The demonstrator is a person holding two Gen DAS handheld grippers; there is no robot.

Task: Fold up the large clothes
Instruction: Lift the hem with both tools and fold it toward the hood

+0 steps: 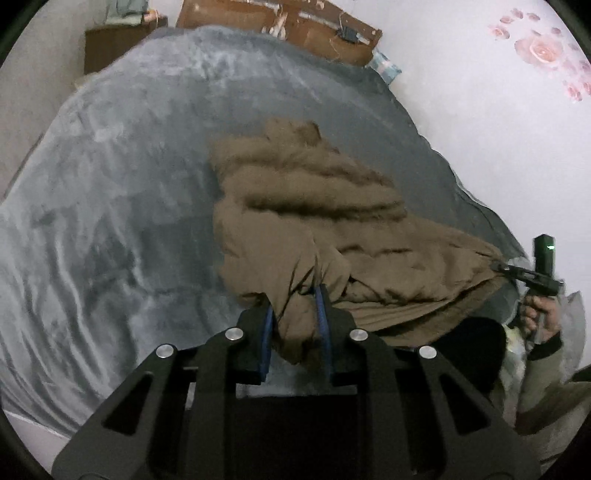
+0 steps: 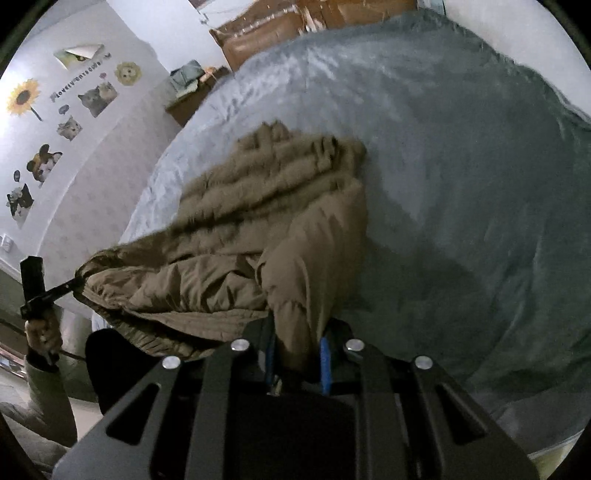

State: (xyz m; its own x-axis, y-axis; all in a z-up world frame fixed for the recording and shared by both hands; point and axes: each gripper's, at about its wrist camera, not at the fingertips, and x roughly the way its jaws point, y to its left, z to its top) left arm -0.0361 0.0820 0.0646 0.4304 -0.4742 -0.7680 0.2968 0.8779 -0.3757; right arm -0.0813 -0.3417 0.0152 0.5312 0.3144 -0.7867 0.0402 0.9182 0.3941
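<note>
A brown quilted puffer jacket (image 1: 314, 206) lies on the grey bed, its near end lifted; it also shows in the right wrist view (image 2: 258, 206). My left gripper (image 1: 295, 299) is shut on a bunched corner of the jacket between its blue pads. My right gripper (image 2: 297, 343) is shut on the jacket's other near corner. In the left wrist view the right gripper (image 1: 496, 266) pinches the jacket's edge at the far right. In the right wrist view the left gripper (image 2: 75, 282) pinches the edge at the far left. The jacket hangs stretched between both grippers.
The bed wears a grey plush blanket (image 1: 110, 184). A brown headboard (image 1: 280, 22) and a dark nightstand (image 1: 110, 44) stand at the far end. A wall with rose stickers (image 1: 539, 51) runs along the right of the bed; animal stickers (image 2: 55, 122) cover the opposite wall.
</note>
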